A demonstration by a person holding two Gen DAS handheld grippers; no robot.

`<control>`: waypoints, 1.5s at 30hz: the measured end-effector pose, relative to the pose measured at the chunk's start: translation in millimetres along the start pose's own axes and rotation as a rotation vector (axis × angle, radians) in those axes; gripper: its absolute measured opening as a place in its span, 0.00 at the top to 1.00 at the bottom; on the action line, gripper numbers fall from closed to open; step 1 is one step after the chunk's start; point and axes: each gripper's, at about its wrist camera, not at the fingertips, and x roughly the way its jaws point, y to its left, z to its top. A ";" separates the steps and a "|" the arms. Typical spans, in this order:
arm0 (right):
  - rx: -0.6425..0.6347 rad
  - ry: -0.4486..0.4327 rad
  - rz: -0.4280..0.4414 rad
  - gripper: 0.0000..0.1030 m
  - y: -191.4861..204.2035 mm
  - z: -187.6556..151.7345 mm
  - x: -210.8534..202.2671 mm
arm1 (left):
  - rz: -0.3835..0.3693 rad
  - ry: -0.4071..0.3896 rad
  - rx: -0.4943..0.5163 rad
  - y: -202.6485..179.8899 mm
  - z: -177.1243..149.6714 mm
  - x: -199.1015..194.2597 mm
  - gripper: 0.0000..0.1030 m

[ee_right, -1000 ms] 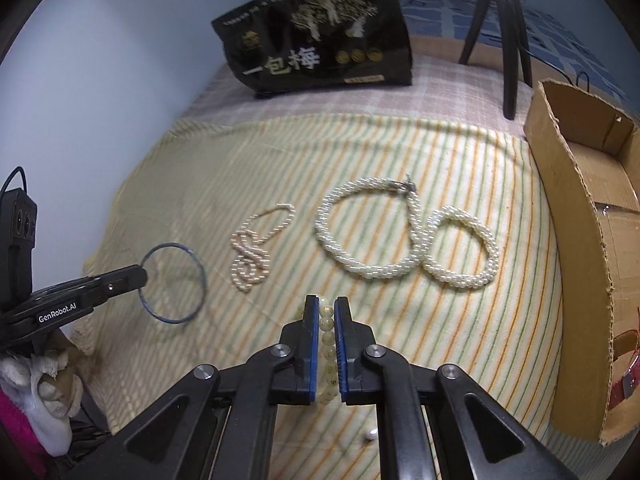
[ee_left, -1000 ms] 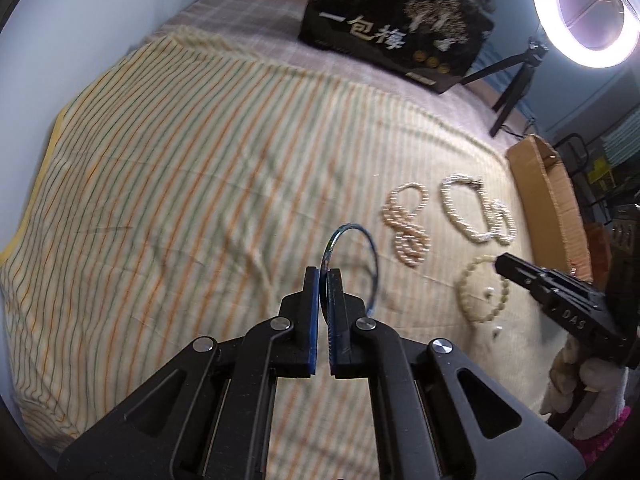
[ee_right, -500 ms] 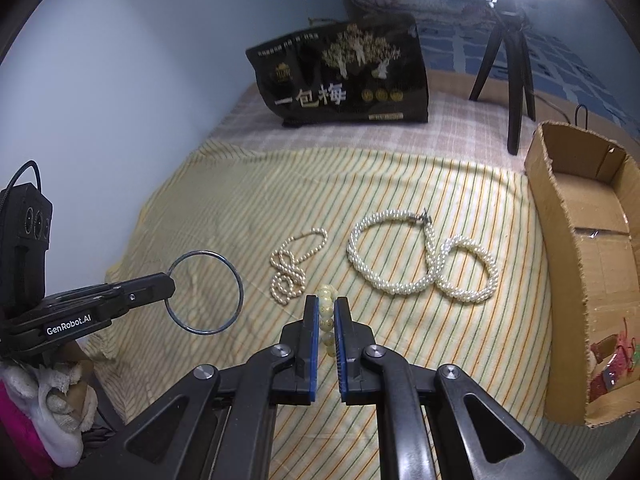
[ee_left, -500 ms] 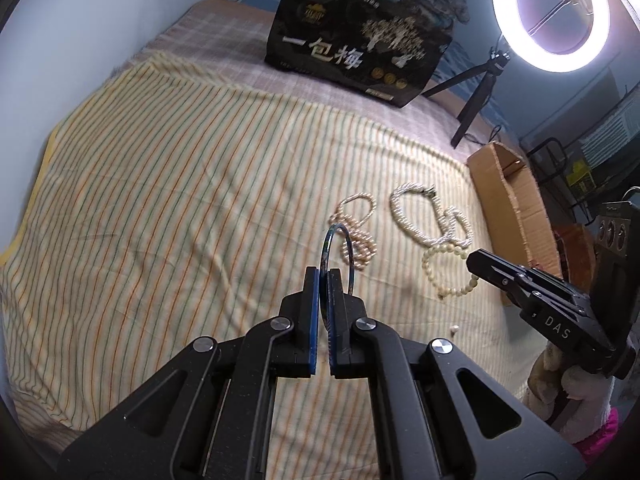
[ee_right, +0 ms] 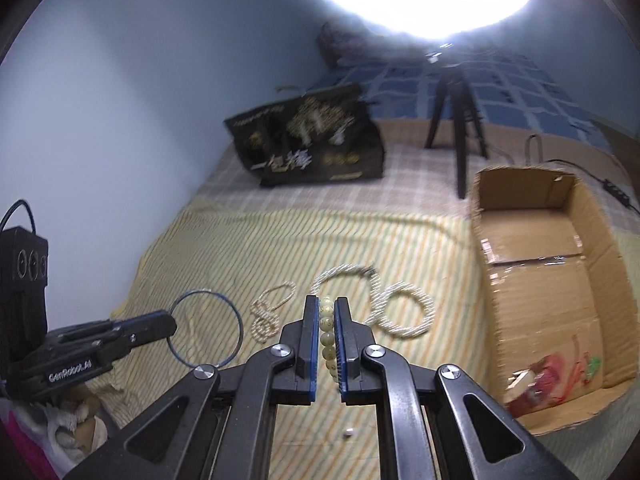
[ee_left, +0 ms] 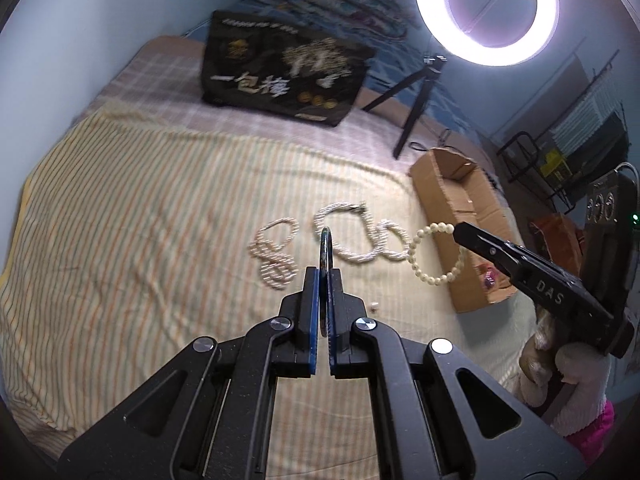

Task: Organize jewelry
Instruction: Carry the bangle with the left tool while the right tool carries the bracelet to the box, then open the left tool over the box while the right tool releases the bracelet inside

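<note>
My left gripper (ee_left: 323, 276) is clamped on a thin blue-grey bangle (ee_right: 206, 327); in my left wrist view I see it edge-on, standing up from between the pads toward twelve o'clock. From the right wrist view the same bangle shows as a full ring hanging off the left gripper's tip at about nine o'clock, lifted clear of the cloth. My right gripper (ee_right: 327, 308) is closed on a cream bead bracelet (ee_left: 436, 254), its beads stacked between the blue pads. In the left view that bracelet dangles as an open loop from the right gripper's tip at three o'clock, over the near end of the cardboard box (ee_right: 536, 280).

Beyond both grippers, on the striped yellow cloth (ee_left: 140, 240), lie a small coiled pearl strand (ee_left: 276, 254) and, just to its right, a thicker white pearl necklace (ee_right: 404, 312) twisted into two loops. A single loose bead (ee_right: 348, 433) sits on the cloth near my right gripper's base. Further out at twelve o'clock stand a black printed bag (ee_left: 280, 76) and a ring light on a tripod (ee_left: 486, 12). The open box lies at the cloth's right edge.
</note>
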 end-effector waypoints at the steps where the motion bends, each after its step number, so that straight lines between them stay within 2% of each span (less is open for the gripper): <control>1: 0.011 -0.008 -0.003 0.95 -5.4 1.0 -3.8 | -0.006 -0.004 0.008 -6.2 1.0 0.2 0.99; 13: 0.112 -0.086 -0.088 0.95 -70.3 8.9 -41.4 | -0.100 -0.017 0.060 -78.1 16.5 17.0 0.99; 21: 0.160 -0.122 -0.170 0.95 -114.5 5.2 -69.7 | -0.134 -0.014 0.108 -122.1 18.7 37.7 0.99; 27: 0.196 -0.120 -0.209 0.95 -143.5 -3.3 -80.9 | -0.145 -0.007 0.120 -148.5 22.4 59.2 0.99; 34: 0.207 -0.104 -0.226 0.95 -158.6 -14.1 -87.3 | -0.150 -0.013 0.148 -176.2 22.9 80.9 0.99; 45: 0.237 -0.078 -0.243 0.95 -177.7 -28.2 -89.7 | -0.141 0.017 0.151 -190.1 20.7 108.9 0.99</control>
